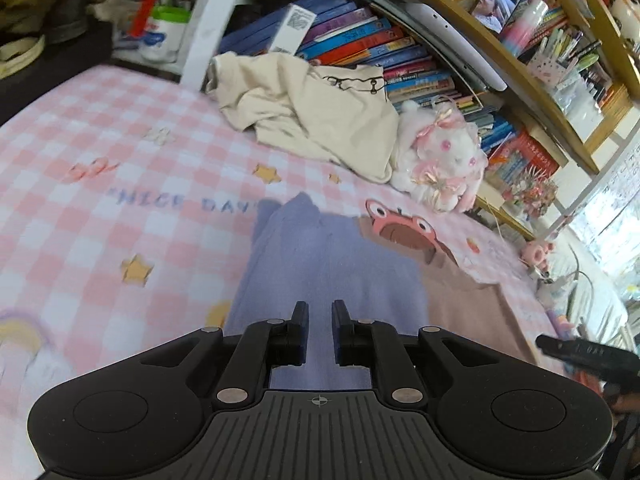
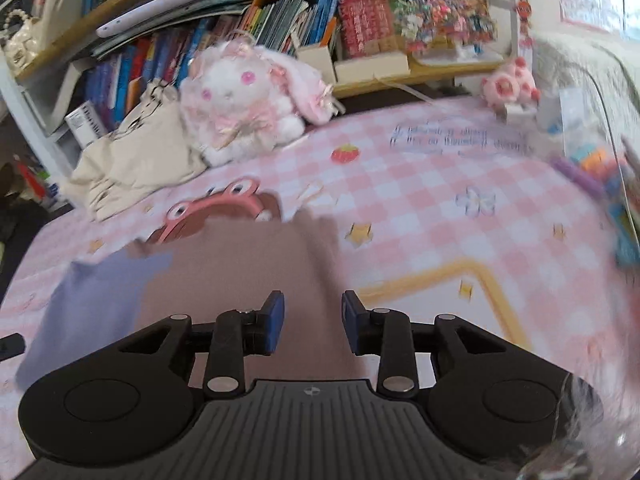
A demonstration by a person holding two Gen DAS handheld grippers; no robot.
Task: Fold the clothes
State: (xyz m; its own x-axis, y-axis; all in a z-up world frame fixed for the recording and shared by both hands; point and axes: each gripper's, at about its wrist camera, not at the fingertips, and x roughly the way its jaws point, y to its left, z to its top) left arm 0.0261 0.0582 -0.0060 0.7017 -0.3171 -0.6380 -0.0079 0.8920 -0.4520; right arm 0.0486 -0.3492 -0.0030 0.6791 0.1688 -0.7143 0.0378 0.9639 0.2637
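Observation:
A garment lies flat on the pink checked bed sheet (image 1: 120, 208), with a lavender part (image 1: 320, 264) and a brown part (image 1: 464, 308) next to it. In the right wrist view the brown part (image 2: 240, 280) fills the middle and the lavender part (image 2: 96, 300) lies to its left. My left gripper (image 1: 320, 308) is open with a narrow gap, empty, just above the lavender cloth. My right gripper (image 2: 313, 300) is open and empty above the brown cloth. The right gripper's tip shows in the left wrist view (image 1: 560, 348).
A crumpled cream garment (image 1: 320, 116) and a white plush rabbit (image 1: 440, 160) lie at the bed's far edge, against shelves of books (image 1: 360, 40). They also show in the right wrist view: the cream garment (image 2: 140, 160), the rabbit (image 2: 240, 100). A small pink plush (image 2: 508, 84) sits far right.

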